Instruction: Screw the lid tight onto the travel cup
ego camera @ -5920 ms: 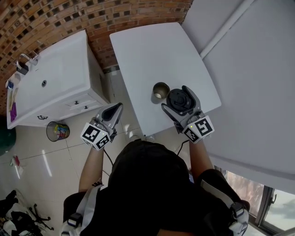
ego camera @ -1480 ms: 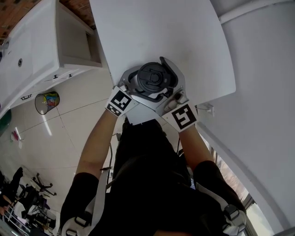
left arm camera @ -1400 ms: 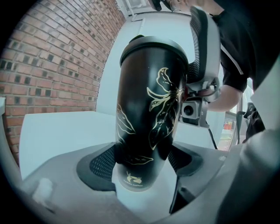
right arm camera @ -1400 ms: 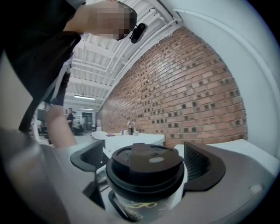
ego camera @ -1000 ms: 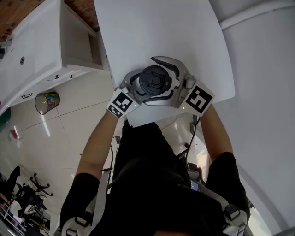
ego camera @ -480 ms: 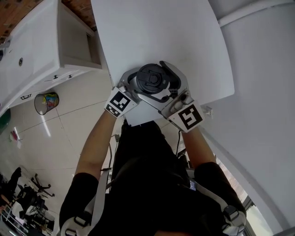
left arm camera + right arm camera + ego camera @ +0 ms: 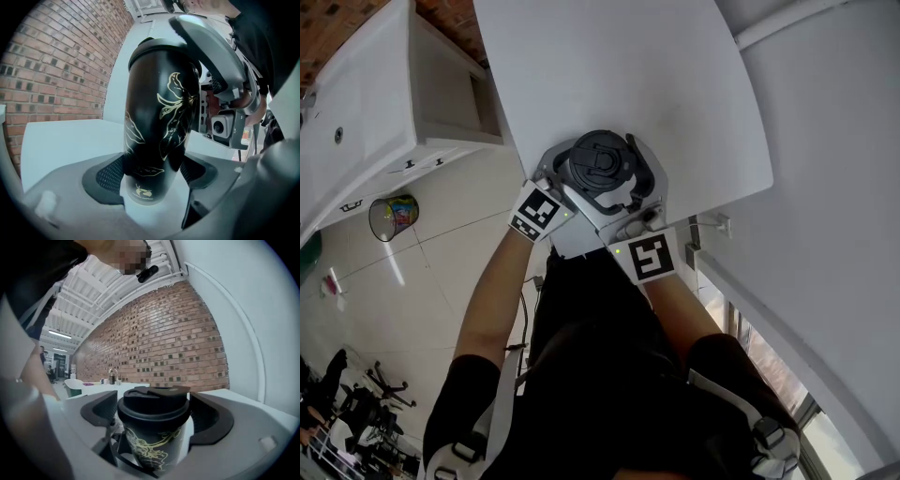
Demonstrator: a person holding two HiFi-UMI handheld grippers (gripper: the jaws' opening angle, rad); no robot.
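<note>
Jaws first: the left gripper [image 7: 152,171] has both pads clamped on the lower body of the travel cup [image 7: 157,108], black with gold leaf drawings, and holds it upright. The right gripper [image 7: 154,411] comes in from the other side at the top. Its jaws have just been closing, and now the pads sit against the rim of the black lid [image 7: 153,404], one on each side. The lid is on the mouth of the cup, flip tab on top.

From above, the two marker cubes [image 7: 536,211] [image 7: 647,258] flank the cup, which is over the near edge of the white table [image 7: 628,66], near the middle of that edge. Whether its base rests on the tabletop I cannot tell.

Further off, to the left of the table, stands a white cabinet [image 7: 366,141], with a wire bin [image 7: 394,214] on the tiled floor beside it. At the back runs a brick wall [image 7: 154,343].
</note>
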